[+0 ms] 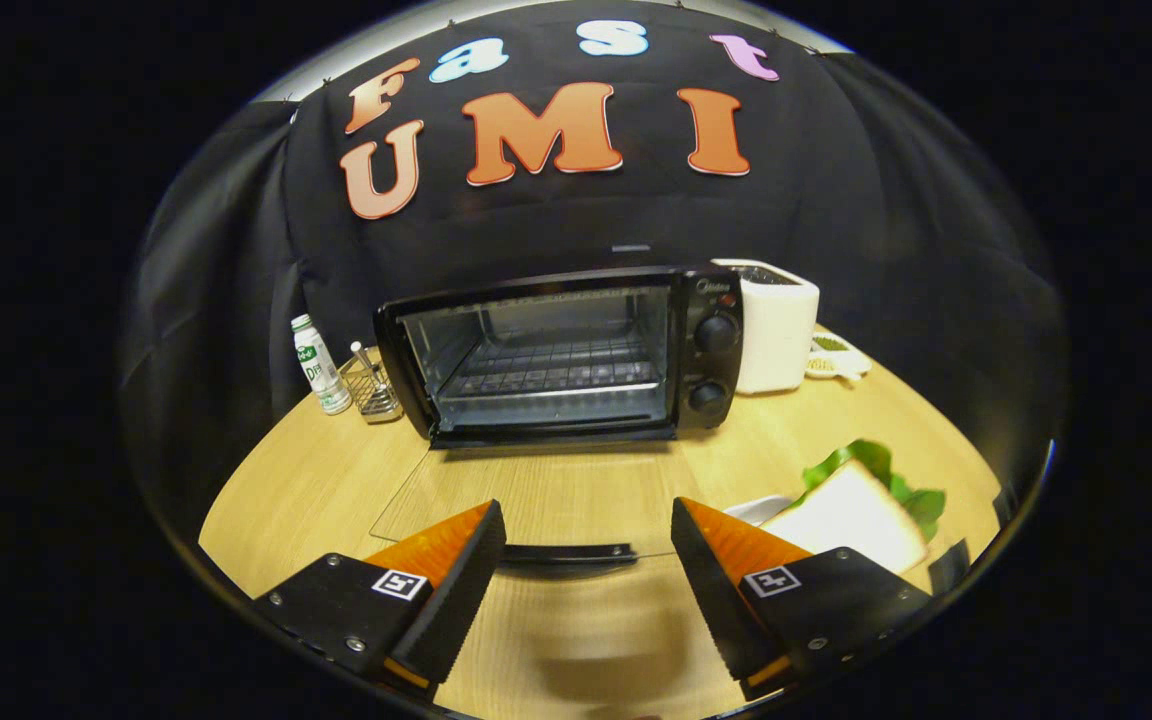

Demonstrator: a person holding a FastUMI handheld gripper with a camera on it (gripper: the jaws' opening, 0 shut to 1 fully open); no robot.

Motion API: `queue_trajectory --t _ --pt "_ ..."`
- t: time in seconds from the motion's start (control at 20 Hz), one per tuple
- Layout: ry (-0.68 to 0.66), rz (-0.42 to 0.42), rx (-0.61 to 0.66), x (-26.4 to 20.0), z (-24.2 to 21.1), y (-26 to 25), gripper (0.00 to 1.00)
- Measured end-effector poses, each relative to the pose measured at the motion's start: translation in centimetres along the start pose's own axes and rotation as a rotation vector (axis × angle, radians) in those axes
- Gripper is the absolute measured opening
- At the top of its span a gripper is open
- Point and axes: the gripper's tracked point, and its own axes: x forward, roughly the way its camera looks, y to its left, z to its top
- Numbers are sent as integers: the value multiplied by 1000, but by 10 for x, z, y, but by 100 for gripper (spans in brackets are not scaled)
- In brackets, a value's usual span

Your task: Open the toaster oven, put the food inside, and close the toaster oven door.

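oven (561,355) mid-table, glass door (526,490) dropped flat, rack bare, badge too small to read | gripper (586,560) spread wide over door handle (566,552), holding nothing | sandwich (851,515) just beyond right finger | bottle (319,365), wire holder (374,388) left of oven, label unreadable | white appliance (776,325) right

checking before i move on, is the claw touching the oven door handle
Apart. The gripper view shows the claw open, the door handle lying between its fingers with bare gaps either side.
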Motion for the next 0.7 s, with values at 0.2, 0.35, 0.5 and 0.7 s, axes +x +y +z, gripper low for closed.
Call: queue_trajectory --t 0.2,0.35,0.5,0.7 --pt "43 13 -10 -10 24 -50 99" --pt "109 11 -22 -15 35 -94 99" --pt "206 46 3 -20 37 -125 99" --pt "379 103 63 -19 17 -155 98"
